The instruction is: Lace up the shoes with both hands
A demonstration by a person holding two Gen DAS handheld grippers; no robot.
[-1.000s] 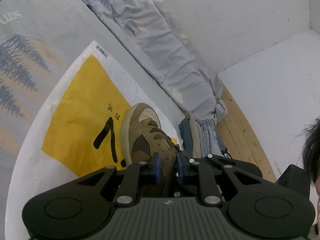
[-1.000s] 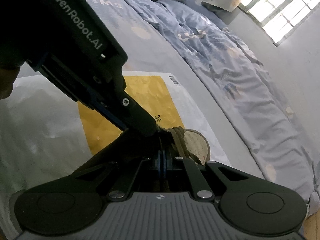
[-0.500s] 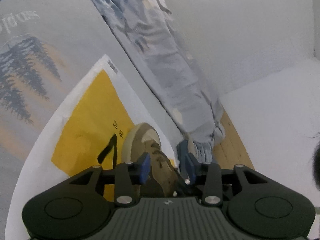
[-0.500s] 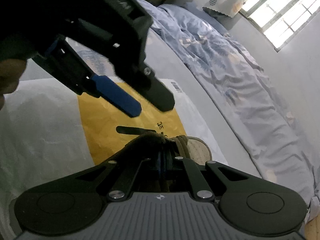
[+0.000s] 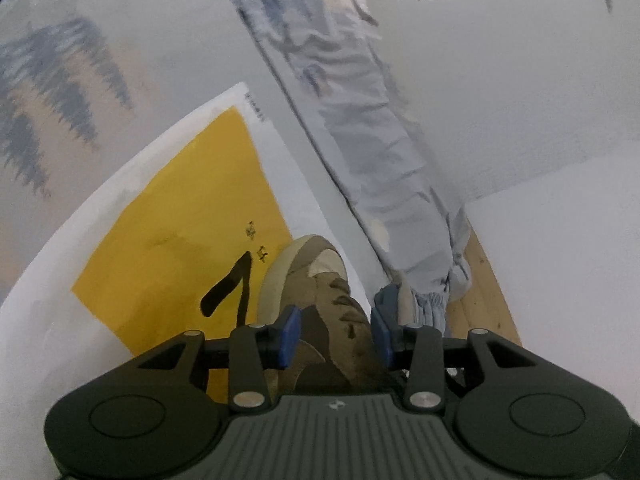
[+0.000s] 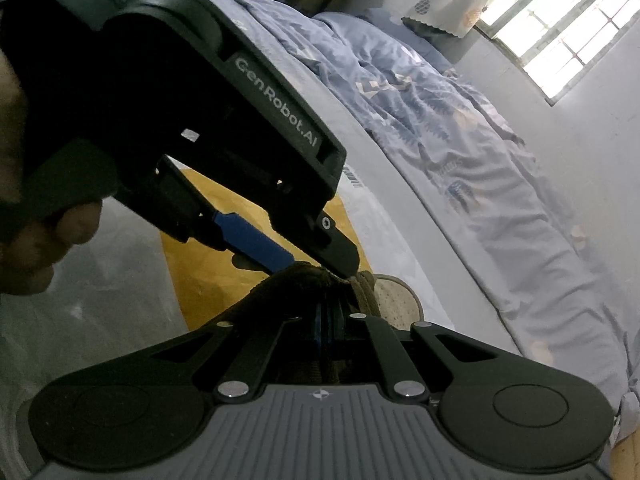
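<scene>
A brown suede shoe (image 5: 320,280) lies toe-away on a yellow and white sheet (image 5: 168,260) on the bed. My left gripper (image 5: 334,332) is open, its blue pads (image 5: 289,332) standing either side of the shoe's laced upper with nothing pinched. In the right wrist view the left gripper (image 6: 320,266) reaches in from the upper left, its tips just at the shoe's dark collar (image 6: 296,284). My right gripper (image 6: 328,316) is shut right behind the shoe. Brown lace strands (image 6: 362,292) run beside its tips; what lies between the pads is hidden.
A rumpled blue quilt (image 6: 460,140) runs along the bed beside the sheet. Folded clothes (image 5: 404,304) and wooden floor (image 5: 488,300) lie beyond the bed's edge, by a white wall. A person's hand (image 6: 40,248) grips the left tool.
The left gripper's jaws went from nearly shut on the shoe's top to wide apart; it lifted off, rolled, then sank back over the shoe. The right gripper stayed shut and still.
</scene>
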